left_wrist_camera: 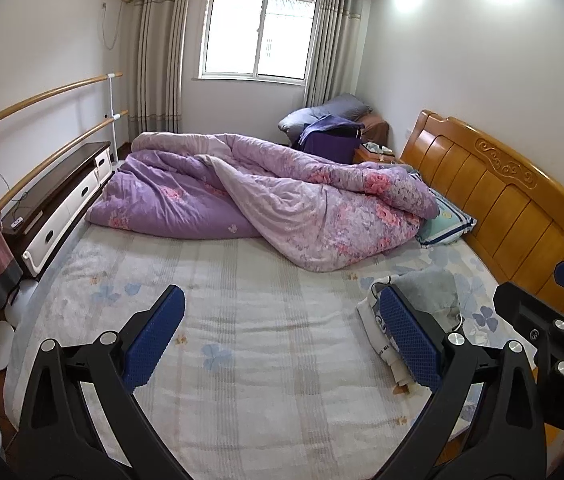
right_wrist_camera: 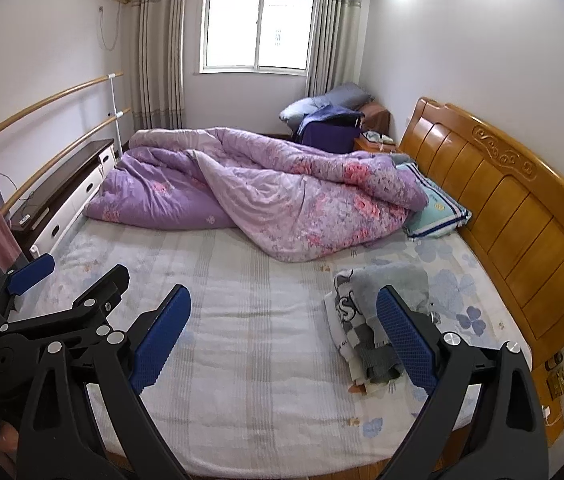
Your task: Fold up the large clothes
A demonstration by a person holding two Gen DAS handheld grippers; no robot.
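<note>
Grey and white knit, the folded garment [right_wrist_camera: 378, 320] lies on the bed sheet [right_wrist_camera: 249, 320] near the wooden headboard [right_wrist_camera: 522, 216], on your right side of the mattress. Its long axis runs from the near edge of the bed toward the purple quilt [right_wrist_camera: 265, 196], roughly along the headboard, with the grey fleecy end pointing away from you and the checked, lettered end nearer you.

Your right gripper [right_wrist_camera: 284, 336] hangs above the sheet with its blue pads [right_wrist_camera: 161, 336] spread wide and nothing between them; the right-hand pad overlaps the garment in view, though you cannot tell whether it touches. Your left gripper [left_wrist_camera: 282, 336] is likewise spread wide and empty over the middle of the bed, just beside the right one.

The quilt sits bunched across the far half of the bed, partly covering a pillow [right_wrist_camera: 438, 212] by the headboard.
</note>
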